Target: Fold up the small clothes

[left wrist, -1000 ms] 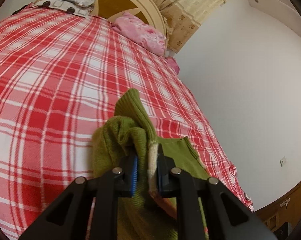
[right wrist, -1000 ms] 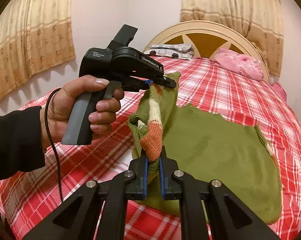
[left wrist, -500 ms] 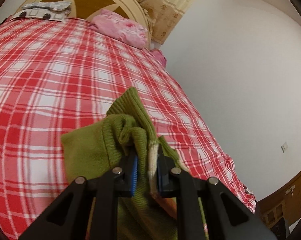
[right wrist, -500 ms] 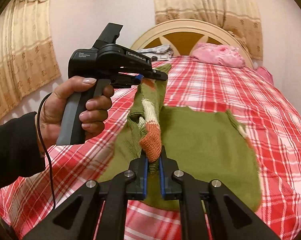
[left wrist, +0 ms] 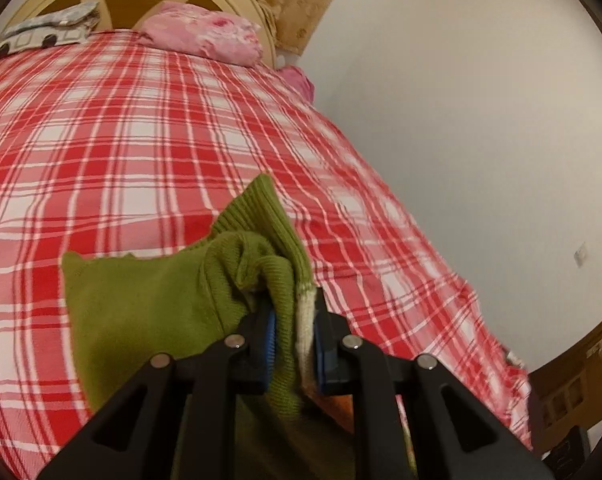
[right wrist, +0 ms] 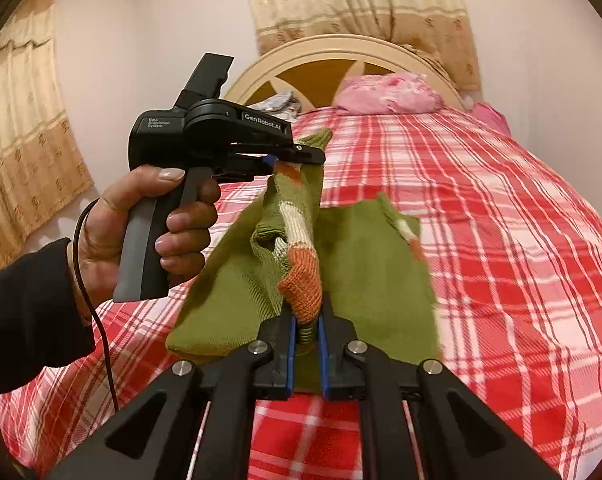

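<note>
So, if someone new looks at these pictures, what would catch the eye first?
The small green knitted sweater, held up between both claws over the bed. The right claw pinches its orange and cream striped edge low in the middle; the left claw grips the other end farther back. Under it spreads the red plaid bedspread.

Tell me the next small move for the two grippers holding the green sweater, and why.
Probably carry the pinched edge on across and lay it on the flat half. Both the left gripper and the right gripper are shut on the green sweater, whose lifted fold hangs between them above the bed.
</note>
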A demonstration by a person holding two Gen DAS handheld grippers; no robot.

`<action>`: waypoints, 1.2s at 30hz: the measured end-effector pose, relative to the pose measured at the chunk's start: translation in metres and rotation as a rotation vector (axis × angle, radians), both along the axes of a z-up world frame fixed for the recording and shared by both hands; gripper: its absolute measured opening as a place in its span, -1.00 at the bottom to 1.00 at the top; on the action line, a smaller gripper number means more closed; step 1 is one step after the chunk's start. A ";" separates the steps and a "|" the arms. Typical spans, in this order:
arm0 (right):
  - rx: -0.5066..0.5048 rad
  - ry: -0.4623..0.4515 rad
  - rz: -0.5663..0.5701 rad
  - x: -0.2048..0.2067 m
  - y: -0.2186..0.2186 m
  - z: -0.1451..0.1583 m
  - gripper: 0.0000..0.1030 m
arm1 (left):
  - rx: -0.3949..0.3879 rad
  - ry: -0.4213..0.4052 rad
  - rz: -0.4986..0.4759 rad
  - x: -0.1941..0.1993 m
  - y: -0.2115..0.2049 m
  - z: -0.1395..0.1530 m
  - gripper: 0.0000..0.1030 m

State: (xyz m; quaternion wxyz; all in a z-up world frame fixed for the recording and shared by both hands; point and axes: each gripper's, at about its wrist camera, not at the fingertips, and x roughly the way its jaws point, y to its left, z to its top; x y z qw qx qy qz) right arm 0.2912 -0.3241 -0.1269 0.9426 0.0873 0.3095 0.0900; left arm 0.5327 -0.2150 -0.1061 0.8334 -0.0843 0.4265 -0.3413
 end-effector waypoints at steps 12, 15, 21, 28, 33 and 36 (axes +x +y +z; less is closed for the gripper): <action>0.104 0.122 -0.086 -0.001 -0.042 -0.037 -0.84 | 0.142 -0.024 -0.045 -0.009 -0.055 -0.025 -0.68; 0.127 0.141 -0.101 -0.001 -0.048 -0.043 -0.84 | 0.189 -0.051 -0.051 -0.014 -0.065 -0.024 -0.60; 0.157 0.167 -0.134 -0.003 -0.055 -0.050 -0.83 | 0.185 -0.161 -0.063 -0.037 -0.058 0.008 0.04; 0.212 0.176 -0.157 -0.010 -0.066 -0.055 -0.72 | 0.310 -0.257 0.019 -0.073 -0.007 0.008 0.27; 0.197 0.107 -0.257 -0.023 -0.081 -0.033 0.07 | 0.385 -0.260 0.092 -0.100 0.033 -0.021 0.31; 0.106 0.058 -0.202 -0.013 -0.063 -0.008 0.07 | 0.369 -0.223 0.133 -0.106 0.047 -0.035 0.40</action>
